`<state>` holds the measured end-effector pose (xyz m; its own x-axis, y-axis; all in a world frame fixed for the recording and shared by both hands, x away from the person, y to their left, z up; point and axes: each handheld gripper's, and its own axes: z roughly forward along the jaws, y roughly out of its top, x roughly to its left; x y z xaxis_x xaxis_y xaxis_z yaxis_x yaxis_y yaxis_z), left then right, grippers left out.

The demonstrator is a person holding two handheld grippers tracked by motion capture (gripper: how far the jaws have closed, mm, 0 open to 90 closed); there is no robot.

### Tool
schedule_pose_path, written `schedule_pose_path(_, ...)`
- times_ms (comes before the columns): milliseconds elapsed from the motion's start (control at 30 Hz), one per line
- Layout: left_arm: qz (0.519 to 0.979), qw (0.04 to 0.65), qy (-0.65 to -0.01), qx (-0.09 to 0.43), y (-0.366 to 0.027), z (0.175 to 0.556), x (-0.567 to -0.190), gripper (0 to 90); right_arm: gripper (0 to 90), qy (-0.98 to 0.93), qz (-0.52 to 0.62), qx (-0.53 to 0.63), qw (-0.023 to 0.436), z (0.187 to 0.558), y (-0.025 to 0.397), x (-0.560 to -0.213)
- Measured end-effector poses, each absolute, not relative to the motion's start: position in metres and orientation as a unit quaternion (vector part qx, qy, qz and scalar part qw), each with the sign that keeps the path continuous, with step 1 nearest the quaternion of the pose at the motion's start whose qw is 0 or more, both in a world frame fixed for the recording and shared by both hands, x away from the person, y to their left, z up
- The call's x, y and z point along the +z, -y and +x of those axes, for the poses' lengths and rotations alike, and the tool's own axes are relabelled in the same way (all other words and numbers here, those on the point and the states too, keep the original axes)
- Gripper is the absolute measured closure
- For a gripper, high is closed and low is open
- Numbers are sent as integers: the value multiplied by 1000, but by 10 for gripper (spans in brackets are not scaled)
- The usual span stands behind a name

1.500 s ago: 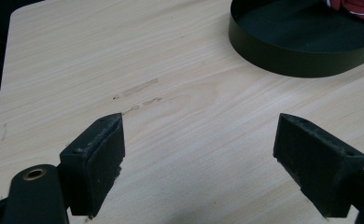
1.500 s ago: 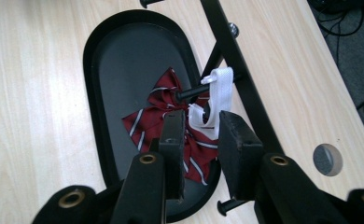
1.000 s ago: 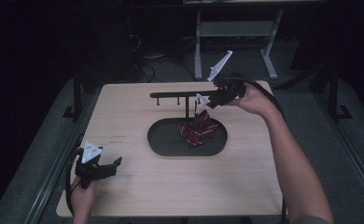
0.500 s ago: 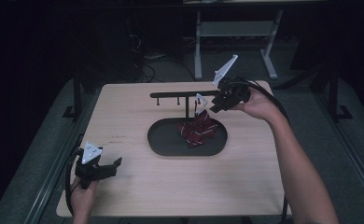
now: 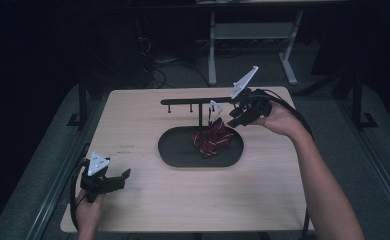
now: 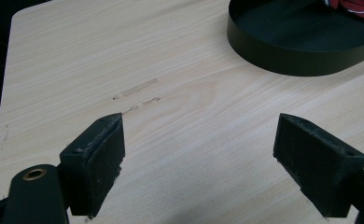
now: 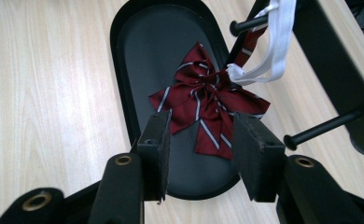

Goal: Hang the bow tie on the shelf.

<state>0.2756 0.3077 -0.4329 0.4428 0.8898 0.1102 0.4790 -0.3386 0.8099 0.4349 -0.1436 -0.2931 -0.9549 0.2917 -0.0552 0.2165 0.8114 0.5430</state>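
Where the worktop (image 5: 133,210) meets the person's side of the high view, the left gripper (image 5: 114,181) is held low over bare wood, its jaws spread wide with nothing between them; in the left gripper view only wood grain lies between the pads, and the near wall of the black tray (image 6: 283,56) is seen well ahead and to the right. Farther in, the oval tray (image 5: 175,150) sits at the middle of the worktop, its long axis running left to right in the high view. On its right half lies the bow tie (image 5: 212,140), dark red with pale stripes, while its white elastic strap (image 7: 276,42) is looped up over a peg of the black hanger rack (image 5: 193,101) that rises behind the tray. Beyond that, the right gripper (image 5: 231,117) is held above the tray's right end, jaws partly apart and closed on nothing. In the right gripper view the bow tie (image 7: 208,109) lies just ahead of the jaw tips, and the tray's long axis runs away from the camera. The right hand (image 5: 273,117) is judged much the nearer, so a short reach forward and down toward the bow seems called for.
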Motion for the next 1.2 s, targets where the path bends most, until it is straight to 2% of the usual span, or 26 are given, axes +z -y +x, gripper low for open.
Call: schedule_pose_path(1200, 770, 361, -443, 283, -306, 275, -433, 163, 496, -942, 153, 292, 60, 403, 176, -329)
